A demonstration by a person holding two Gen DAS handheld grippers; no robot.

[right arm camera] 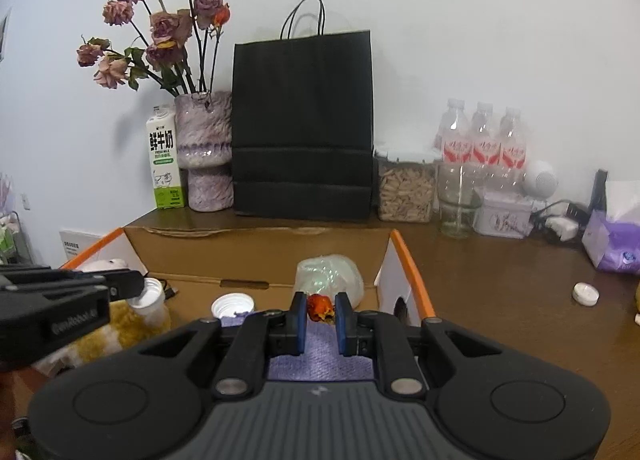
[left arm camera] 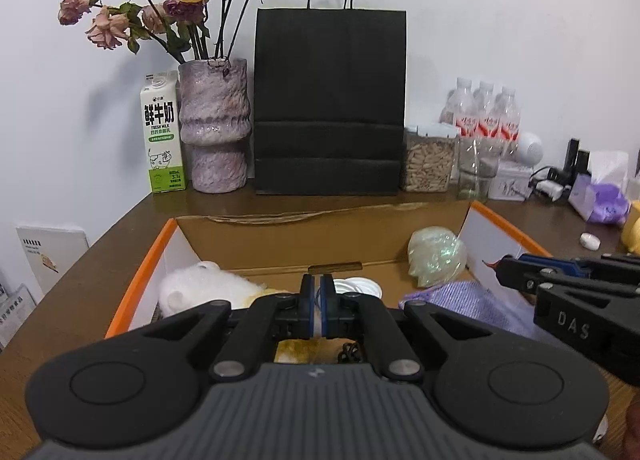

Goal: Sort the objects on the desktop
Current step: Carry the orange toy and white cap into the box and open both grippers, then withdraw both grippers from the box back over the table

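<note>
Desk (right arm camera: 500,280): box (right arm camera: 256,248) of oddments

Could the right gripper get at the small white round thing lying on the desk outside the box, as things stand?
Probably not at once. The desk around the small white round thing is bare, but the box's orange-edged wall stands between, and the right gripper is shut on a small red object, so it must release that first.

Quick headcount on the desk

Three water bottles (right arm camera: 484,139), one black bag (right arm camera: 303,123), one milk carton (right arm camera: 165,163), one vase (right arm camera: 205,147), one cardboard box (right arm camera: 256,248).
</note>
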